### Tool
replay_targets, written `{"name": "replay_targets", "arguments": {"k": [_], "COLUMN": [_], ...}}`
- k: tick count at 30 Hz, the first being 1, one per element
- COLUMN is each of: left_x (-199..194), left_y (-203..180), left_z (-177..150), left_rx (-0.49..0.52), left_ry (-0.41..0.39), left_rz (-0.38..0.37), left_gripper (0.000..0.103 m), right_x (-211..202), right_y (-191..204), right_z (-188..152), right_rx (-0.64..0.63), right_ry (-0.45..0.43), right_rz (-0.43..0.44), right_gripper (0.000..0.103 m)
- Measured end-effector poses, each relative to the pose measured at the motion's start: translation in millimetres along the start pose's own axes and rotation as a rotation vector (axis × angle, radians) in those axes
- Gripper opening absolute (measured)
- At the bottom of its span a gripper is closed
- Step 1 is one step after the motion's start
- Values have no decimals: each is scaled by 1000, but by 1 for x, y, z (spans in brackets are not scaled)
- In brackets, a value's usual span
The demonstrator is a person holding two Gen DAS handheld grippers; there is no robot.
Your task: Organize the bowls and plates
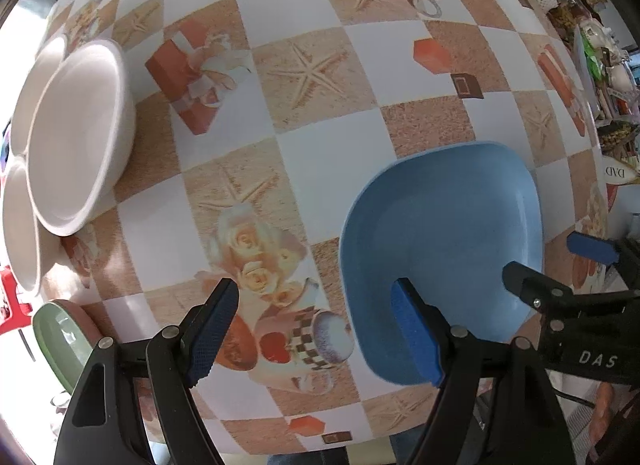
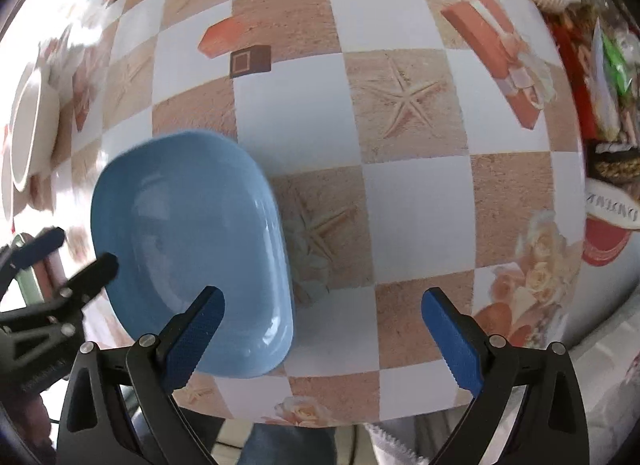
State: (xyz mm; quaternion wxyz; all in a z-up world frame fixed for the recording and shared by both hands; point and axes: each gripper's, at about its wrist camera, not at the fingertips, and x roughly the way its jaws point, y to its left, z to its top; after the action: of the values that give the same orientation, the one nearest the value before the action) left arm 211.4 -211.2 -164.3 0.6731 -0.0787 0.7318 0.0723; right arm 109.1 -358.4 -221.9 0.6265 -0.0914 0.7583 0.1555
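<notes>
The left gripper (image 1: 316, 329) points down at the table with its jaws set wide apart and nothing held between them; only the printed tablecloth (image 1: 304, 77) shows in the gap. Its right-hand pad overlaps the near-left rim of a blue rounded-rectangular plate (image 1: 444, 241) in the picture, but whether it touches the rim cannot be told. The plate lies flat on the cloth, mostly to the right of and beyond this jaw. The right gripper (image 2: 324, 337) likewise stands wide open and empty, above bare cloth. In the right wrist view the same blue plate (image 2: 188, 249) lies to the left of the gap, with the left-hand pad in front of its near edge; contact cannot be confirmed. Each gripper appears at the edge of the other's view, on the far side of the plate from the viewing gripper, so the plate lies between the two tools. Far to the left of the left jaws, a group of white round bowls (image 1: 76, 133) stands at the table edge, overlapping one another. Nearer on the same side, a green dish (image 1: 60, 341) sits with a pink one (image 1: 86, 319) against it. Assorted clutter (image 1: 592, 37) lines the far right edge of the table.
</notes>
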Motion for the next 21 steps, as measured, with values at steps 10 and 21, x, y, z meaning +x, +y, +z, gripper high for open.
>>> {"name": "replay_targets", "arguments": {"k": [10, 21], "left_x": [27, 23], "left_y": [-15, -34], "left_z": [-4, -28], "left_rx": [2, 113], "left_ry": [54, 63], "left_rz": [-61, -32], "left_gripper": [36, 21], "right_x": [10, 6], "right_y": [19, 49], "right_z": [-7, -32], "right_rx": [-55, -53], "right_ry": [1, 50], "right_rz": [-62, 6], "right_gripper": [60, 20]}}
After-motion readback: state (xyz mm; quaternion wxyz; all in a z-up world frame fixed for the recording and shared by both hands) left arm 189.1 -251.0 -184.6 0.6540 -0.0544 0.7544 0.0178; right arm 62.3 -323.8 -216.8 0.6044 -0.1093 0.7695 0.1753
